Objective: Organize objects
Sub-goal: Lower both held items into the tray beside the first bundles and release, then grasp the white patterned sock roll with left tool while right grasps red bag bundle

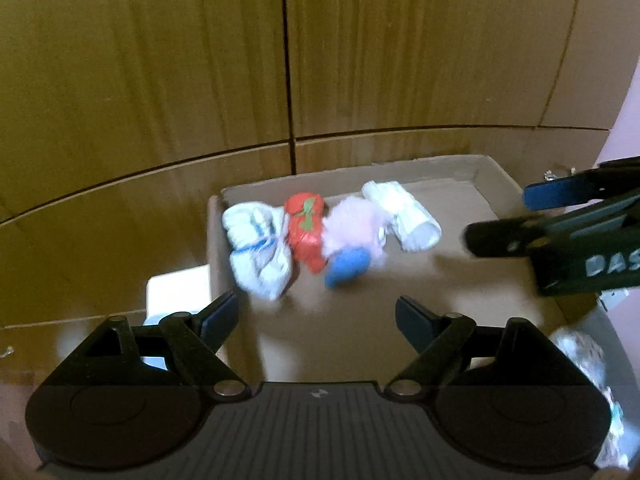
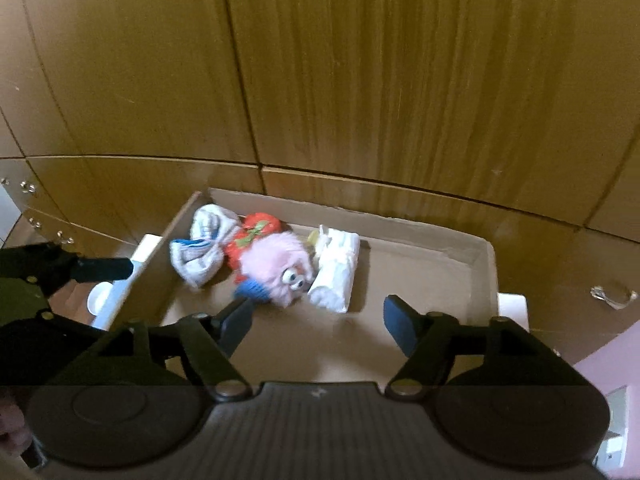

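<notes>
Just ahead of both empty, wide-open grippers, left gripper (image 1: 318, 316) and right gripper (image 2: 318, 322), soft light socks (image 2: 202, 252) and a fluffy toy (image 2: 276, 268) lie in the box (image 2: 486, 272); pinch their fat middles

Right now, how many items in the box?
4, in a row by the back wall of the box: white-blue cloth, red item, pink toy, white roll. More may hide underneath.

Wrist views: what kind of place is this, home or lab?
Most likely a home, perhaps a bedroom or storage corner. Wood-grain cabinet doors fill the background, and an open cardboard box holds a row of soft items: a white-and-blue sock bundle, a pink fuzzy toy and a white cloth roll.
</notes>
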Motion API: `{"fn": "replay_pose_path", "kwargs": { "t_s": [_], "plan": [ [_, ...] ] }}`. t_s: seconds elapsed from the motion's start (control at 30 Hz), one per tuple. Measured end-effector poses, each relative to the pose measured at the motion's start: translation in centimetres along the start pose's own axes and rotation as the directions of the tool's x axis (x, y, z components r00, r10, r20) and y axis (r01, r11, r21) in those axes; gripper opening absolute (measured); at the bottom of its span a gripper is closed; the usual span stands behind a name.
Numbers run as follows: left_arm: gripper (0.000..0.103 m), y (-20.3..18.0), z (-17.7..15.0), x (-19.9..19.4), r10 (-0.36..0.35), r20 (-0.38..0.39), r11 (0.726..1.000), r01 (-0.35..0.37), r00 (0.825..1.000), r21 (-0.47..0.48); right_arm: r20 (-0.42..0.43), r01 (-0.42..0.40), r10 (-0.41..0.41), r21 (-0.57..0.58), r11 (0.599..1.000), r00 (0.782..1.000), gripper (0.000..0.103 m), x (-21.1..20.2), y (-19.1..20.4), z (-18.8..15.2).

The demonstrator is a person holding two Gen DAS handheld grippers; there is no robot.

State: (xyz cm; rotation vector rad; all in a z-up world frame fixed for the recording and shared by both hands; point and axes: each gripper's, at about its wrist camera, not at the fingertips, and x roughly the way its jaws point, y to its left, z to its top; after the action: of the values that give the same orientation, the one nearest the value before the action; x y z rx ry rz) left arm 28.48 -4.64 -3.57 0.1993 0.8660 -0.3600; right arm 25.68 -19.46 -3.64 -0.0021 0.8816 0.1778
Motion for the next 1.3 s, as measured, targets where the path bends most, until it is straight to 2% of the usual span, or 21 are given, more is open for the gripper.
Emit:
{"fn": "replay_pose_path", "kwargs": {
  "t_s": [0.17,0.37,0.47,0.63,0.77,0.8,1.0,1.13,1.27,1.3],
  "plan": [
    [0.093,-0.2,-3.9,-4.8,0.009,0.071,1.0,-0.01,0.997,0.007,0.068,-0.005,0.003,0.029,1.0,0.998,0.074,-5.5,0.8,-5.0],
    [0.096,-0.7,-10.1,-8.3,-0.003,0.13,1.0,0.001,0.991,0.014,0.166,0.013,-0.024,0.07,0.997,0.986,0.079,-11.4,1.5,-14.4],
    [0.096,-1.1,-13.1,-8.9,0.002,0.154,1.0,-0.005,0.988,0.024,0.192,0.039,-0.052,0.069,0.997,0.98,0.079,-12.5,3.0,-19.2],
    [0.096,-1.5,-16.5,-8.8,-0.016,0.176,0.999,0.01,0.984,0.031,0.179,-0.005,-0.004,0.045,0.999,0.984,0.078,-11.2,5.5,-24.7],
    [0.094,-1.9,-17.6,-8.0,-0.032,0.2,0.998,0.019,0.979,0.067,0.187,0.048,-0.051,0.021,0.999,0.981,0.073,-9.8,7.2,-26.3],
    [0.092,-2.0,-17.7,-7.7,-0.031,0.197,0.997,0.016,0.98,0.075,0.188,0.048,-0.052,0.026,0.999,0.981,0.069,-9.5,7.4,-26.5],
    [0.092,-1.8,-17.5,-6.1,-0.031,0.183,0.997,0.019,0.983,0.07,0.218,0.105,-0.104,0.005,0.994,0.97,0.069,-8.8,7.8,-26.6],
    [0.091,-2.1,-17.0,-5.0,-0.026,0.173,0.997,0.012,0.985,0.078,0.22,0.112,-0.11,0.003,0.994,0.969,0.068,-8.3,7.4,-27.3],
    [0.089,-2.0,-16.7,-4.2,-0.03,0.171,0.996,0.014,0.985,0.093,0.217,0.135,-0.133,0.007,0.991,0.967,0.061,-8.0,7.3,-27.4],
    [0.086,-2.0,-16.7,-4.0,-0.034,0.169,0.995,0.018,0.985,0.096,0.215,0.14,-0.138,0.004,0.99,0.967,0.059,-7.8,7.3,-27.4]
  ]
}}
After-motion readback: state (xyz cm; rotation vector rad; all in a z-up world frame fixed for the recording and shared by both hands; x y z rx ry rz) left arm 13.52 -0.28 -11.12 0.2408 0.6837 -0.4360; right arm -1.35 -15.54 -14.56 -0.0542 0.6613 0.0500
